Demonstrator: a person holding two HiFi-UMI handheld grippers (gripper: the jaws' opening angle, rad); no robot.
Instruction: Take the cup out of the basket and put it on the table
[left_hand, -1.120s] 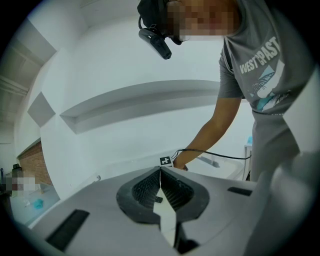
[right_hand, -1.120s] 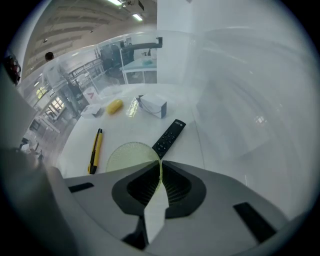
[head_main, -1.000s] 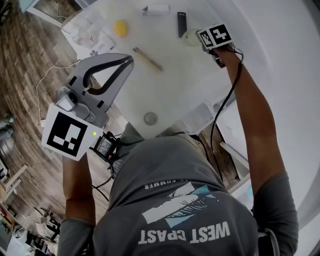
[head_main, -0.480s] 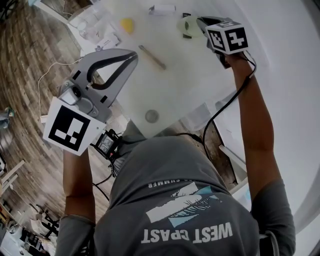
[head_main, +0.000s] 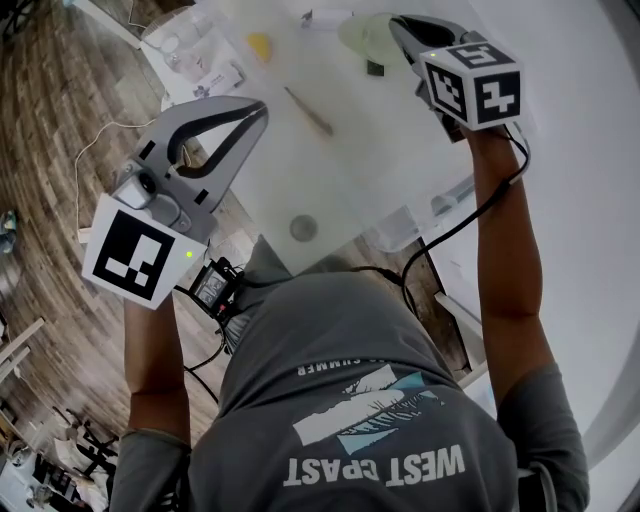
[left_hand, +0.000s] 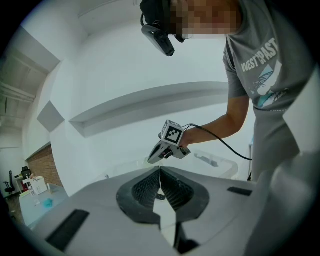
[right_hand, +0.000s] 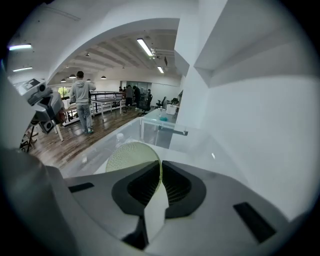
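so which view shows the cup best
Right gripper view: the pale green cup is close up, its wall pinched between the jaws. Head view shows it washed out; left gripper view doesn't clearly show it.

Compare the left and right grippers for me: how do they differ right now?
The right gripper is shut on the wall of the pale green cup; the left gripper is shut on nothing. The right gripper is over the far side of the table; the left gripper is at its left edge. Both have jaws together.
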